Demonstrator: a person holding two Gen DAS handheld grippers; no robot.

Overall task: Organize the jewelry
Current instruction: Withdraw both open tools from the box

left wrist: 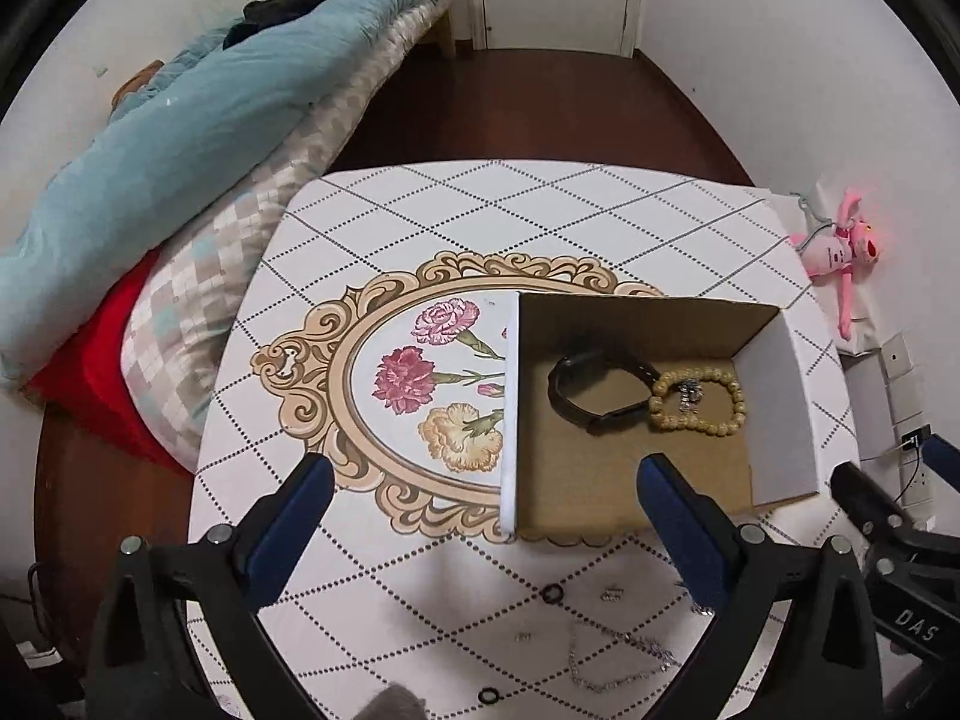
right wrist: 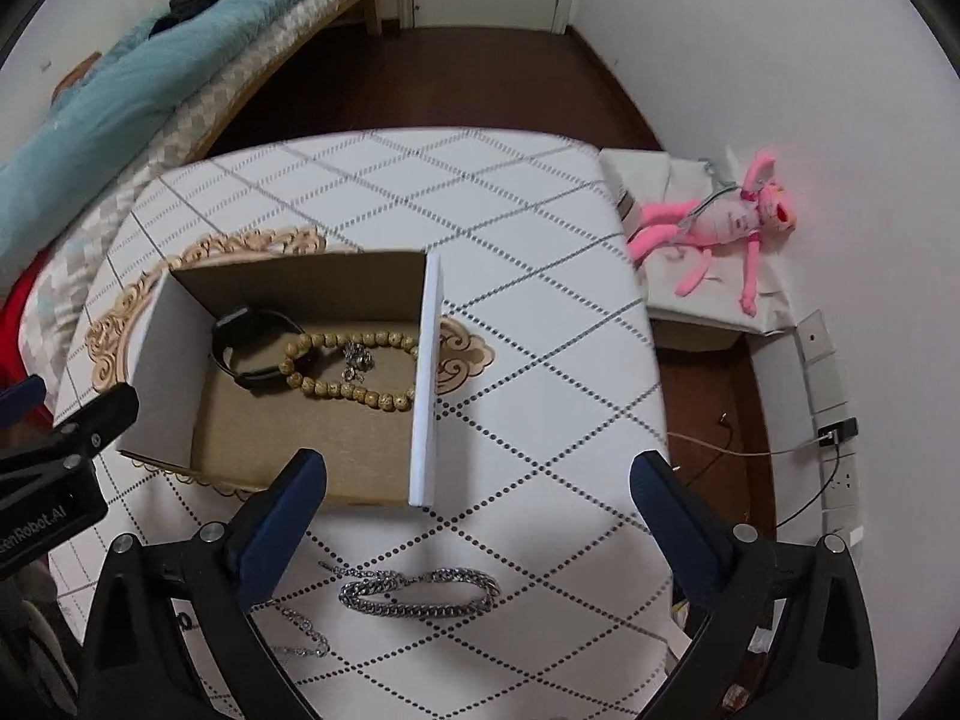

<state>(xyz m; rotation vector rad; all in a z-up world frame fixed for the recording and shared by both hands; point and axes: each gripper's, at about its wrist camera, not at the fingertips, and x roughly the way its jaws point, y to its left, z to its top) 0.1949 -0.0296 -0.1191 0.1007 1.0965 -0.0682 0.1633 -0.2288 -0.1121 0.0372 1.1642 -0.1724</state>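
An open cardboard box [left wrist: 780,396] [right wrist: 168,360] stands on the table and holds a black wristband [left wrist: 591,387] [right wrist: 249,348], a tan bead bracelet [left wrist: 699,399] [right wrist: 354,369] and a small silver piece [left wrist: 690,393] [right wrist: 357,363]. My left gripper [left wrist: 486,492] is open and empty, above the table in front of the box. Below it lie two black rings [left wrist: 552,594], small silver pieces [left wrist: 612,594] and a thin silver chain [left wrist: 618,660]. My right gripper [right wrist: 477,486] is open and empty above a thick silver chain bracelet [right wrist: 420,591]. A thin chain [right wrist: 300,630] lies to its left.
The table [left wrist: 420,216] has a white diamond-pattern cloth with a floral medallion [left wrist: 420,384]. A bed with a blue quilt [left wrist: 210,108] is at the left. A pink plush toy [right wrist: 726,219] lies on a low white stand at the right, by wall sockets and cables [right wrist: 834,438].
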